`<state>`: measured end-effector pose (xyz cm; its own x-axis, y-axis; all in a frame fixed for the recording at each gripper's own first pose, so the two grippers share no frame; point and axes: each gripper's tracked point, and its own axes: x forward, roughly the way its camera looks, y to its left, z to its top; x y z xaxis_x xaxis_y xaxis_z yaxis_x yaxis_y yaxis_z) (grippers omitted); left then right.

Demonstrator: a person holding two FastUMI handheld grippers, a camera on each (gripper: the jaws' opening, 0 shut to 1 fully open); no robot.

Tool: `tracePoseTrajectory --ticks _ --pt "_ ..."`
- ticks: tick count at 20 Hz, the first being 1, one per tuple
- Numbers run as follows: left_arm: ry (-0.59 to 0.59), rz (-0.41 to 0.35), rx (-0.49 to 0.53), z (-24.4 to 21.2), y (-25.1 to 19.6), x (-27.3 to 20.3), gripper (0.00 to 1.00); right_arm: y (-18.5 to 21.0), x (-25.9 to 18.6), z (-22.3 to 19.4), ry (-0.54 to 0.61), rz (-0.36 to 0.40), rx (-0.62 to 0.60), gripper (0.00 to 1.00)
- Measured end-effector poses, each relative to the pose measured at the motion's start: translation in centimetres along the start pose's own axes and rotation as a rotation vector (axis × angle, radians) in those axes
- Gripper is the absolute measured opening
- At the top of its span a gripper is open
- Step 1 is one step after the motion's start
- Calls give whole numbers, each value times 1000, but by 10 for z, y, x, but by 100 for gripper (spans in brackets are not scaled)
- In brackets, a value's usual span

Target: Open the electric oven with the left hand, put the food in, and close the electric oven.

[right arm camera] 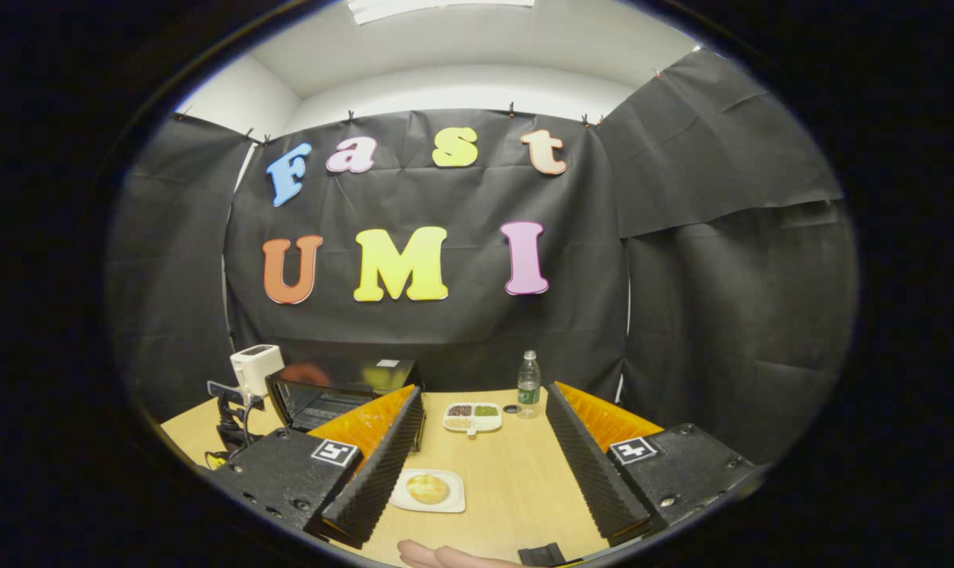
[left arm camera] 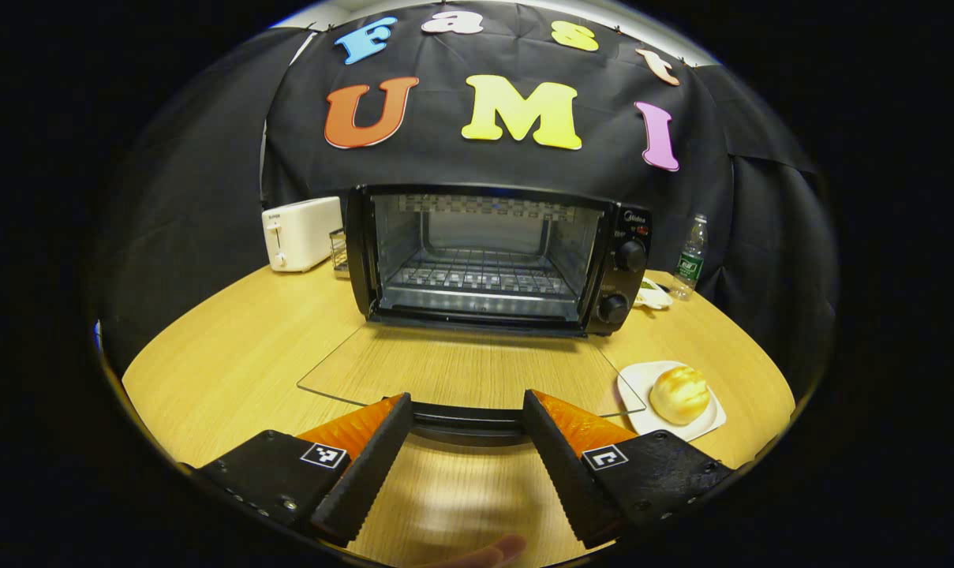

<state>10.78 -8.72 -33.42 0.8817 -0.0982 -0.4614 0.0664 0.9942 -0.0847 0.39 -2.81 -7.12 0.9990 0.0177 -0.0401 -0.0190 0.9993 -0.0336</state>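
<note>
The electric oven (left arm camera: 492, 256) stands at the back of the worktop (left arm camera: 232, 355) with its glass door (left arm camera: 461, 371) folded flat. The left tool (left arm camera: 465, 414) is spread wide, its 2 fingers either side of the door handle (left arm camera: 465, 416), not pressing it. The bun (left arm camera: 679, 394) sits on a white plate (left arm camera: 709, 422) right of the door. The right tool (right arm camera: 484, 426) hangs wide apart, holding nothing, above the plate.

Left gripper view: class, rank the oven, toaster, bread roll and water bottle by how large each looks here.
1. oven
2. toaster
3. bread roll and water bottle: too alike to rank, and the roll lies nearer the camera.
</note>
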Motion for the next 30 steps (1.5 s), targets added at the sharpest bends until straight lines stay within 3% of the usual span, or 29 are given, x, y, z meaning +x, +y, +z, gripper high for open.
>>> tracePoseTrajectory --ticks 9,15,21,22,24,25,26,30 --pt "-31 6 11 9 7 -7 93 4 9 -22 46 25 14 95" --pt "-143 8 -32 65 26 -53 93 13 34 -55 97 44 -17 95" --pt "-302 30 -10 140 42 -123 92 34 70 -110 194 95 -30 95" --pt "-326 36 -10 151 45 -134 92 38 76 -122 211 101 -32 100" --pt "-376 51 -12 171 52 -159 92 50 87 -148 248 126 -35 95" --pt "-396 57 -13 178 55 -171 92 57 93 -161 267 143 -35 100" --pt "-416 60 -12 186 57 -183 92 63 97 -176 287 158 -31 96" --pt "-501 69 2 212 65 -224 92 86 116 -227 376 207 -9 96"
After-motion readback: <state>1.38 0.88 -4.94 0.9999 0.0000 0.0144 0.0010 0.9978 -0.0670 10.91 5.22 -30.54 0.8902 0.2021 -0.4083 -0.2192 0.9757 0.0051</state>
